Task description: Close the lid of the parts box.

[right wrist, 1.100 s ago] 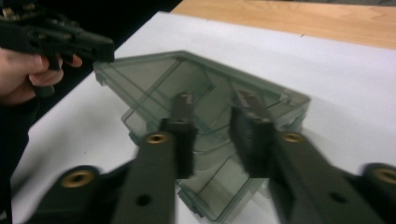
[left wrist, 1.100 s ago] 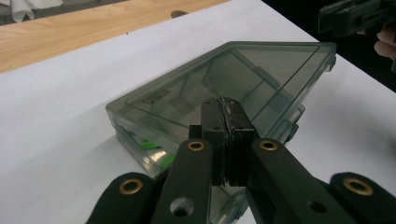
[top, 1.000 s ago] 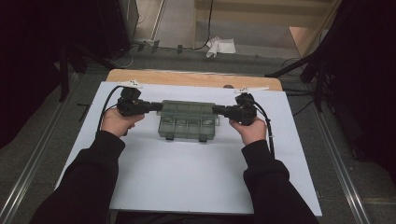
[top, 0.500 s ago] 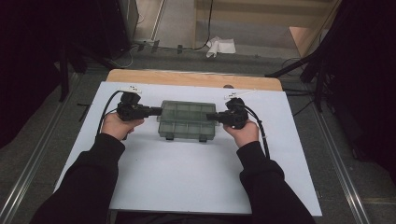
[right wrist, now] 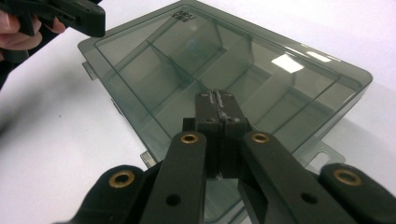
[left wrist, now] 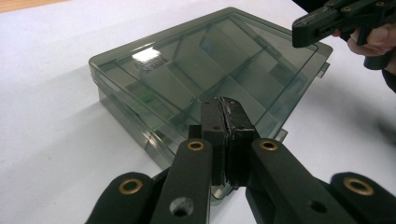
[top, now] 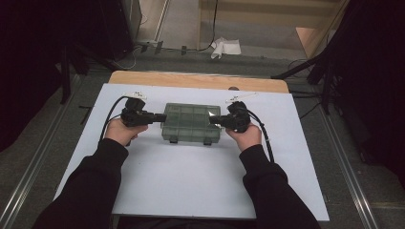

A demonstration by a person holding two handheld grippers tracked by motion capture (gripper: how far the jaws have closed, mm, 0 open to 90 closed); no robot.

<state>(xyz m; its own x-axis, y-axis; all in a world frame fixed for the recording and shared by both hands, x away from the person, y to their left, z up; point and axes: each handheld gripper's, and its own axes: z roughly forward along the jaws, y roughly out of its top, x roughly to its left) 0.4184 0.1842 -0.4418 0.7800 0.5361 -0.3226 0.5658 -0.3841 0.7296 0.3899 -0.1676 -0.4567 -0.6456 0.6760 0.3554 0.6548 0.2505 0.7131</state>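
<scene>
A smoky-green clear compartment box (top: 191, 123) lies closed at the middle of the white board (top: 191, 191). My left gripper (top: 162, 117) comes in from the left, shut, its tip at the box's left end. In the left gripper view its shut tips (left wrist: 226, 105) sit over the box lid (left wrist: 187, 70) with nothing between them. My right gripper (top: 213, 120) reaches in from the right, also shut and empty. Its tips (right wrist: 215, 95) are over the lid (right wrist: 280, 70) at the right end. I cannot tell whether either tip touches the lid.
Two latch tabs (top: 173, 141) stick out on the box's near side. The board rests on a wooden table (top: 191, 80). Beyond the table a white cloth (top: 227, 46) and cables lie on the floor. Metal rails run along both sides.
The right hand has moved in toward the box and slightly down, bringing its tip over the lid's right end. The left hand and the box have stayed put.
</scene>
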